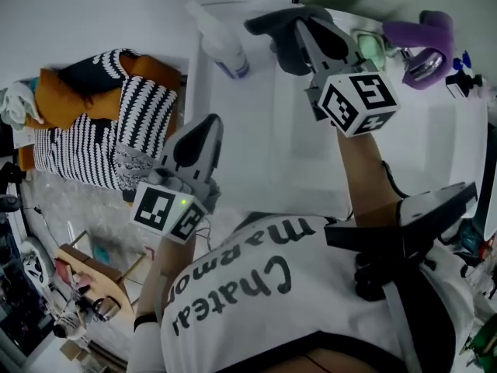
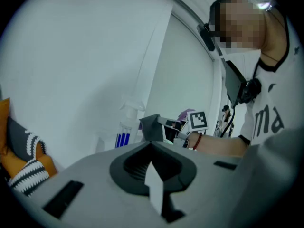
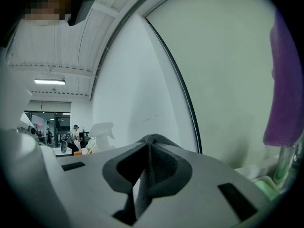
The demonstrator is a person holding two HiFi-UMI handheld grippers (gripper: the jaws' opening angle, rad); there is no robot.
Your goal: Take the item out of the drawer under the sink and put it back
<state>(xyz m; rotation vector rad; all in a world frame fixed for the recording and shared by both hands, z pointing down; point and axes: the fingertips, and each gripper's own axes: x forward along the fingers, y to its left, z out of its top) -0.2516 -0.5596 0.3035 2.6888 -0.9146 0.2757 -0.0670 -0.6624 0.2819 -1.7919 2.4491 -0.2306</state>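
My right gripper (image 1: 301,28) is held over the back of the white sink counter (image 1: 256,146), shut on a dark grey cloth (image 1: 273,23). In the right gripper view the cloth (image 3: 159,167) is pinched between the jaws of that gripper (image 3: 148,148) and bulges over their tips. The left gripper view shows the same cloth (image 2: 151,127) hanging from the right gripper. My left gripper (image 1: 203,130) hovers near the counter's left front corner with its jaws together and nothing in them; in its own view the left gripper (image 2: 152,148) is likewise bare. No drawer is in view.
A white spray bottle (image 1: 221,41) stands at the back left of the counter. At the back right a purple item (image 1: 423,33) sits beside a pale green object (image 1: 371,47). Black-and-white striped and orange fabrics (image 1: 132,123) lie to the counter's left.
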